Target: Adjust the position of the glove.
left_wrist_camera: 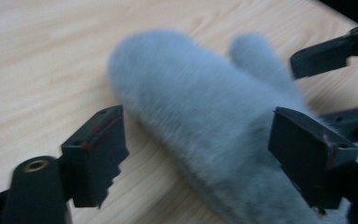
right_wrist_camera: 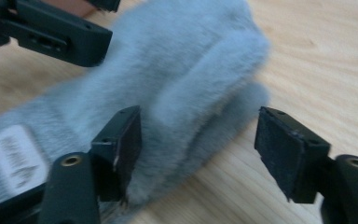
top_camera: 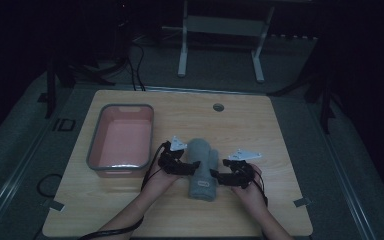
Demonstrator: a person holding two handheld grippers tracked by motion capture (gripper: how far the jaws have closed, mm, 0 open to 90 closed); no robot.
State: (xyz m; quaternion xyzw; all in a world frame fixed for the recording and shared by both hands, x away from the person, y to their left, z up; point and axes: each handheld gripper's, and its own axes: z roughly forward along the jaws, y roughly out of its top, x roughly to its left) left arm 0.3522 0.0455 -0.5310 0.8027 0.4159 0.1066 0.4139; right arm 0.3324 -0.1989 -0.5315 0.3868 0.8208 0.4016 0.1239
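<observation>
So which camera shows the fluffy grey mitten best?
The high view: there the whole mitten lies on the table between both grippers, with its thumb and cuff label visible. The left gripper view shows its blurred fingertip end and thumb close up. The right gripper view shows the thumb side and label, cut off.

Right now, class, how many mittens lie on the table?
1: a grey fuzzy mitten lying near the table's front edge, right of the pink bin. A second could hide beneath it.

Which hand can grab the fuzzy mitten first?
Probably the left. The left gripper already has the grey mitten between its open jaws, while the right gripper straddles just its thumb edge.
</observation>
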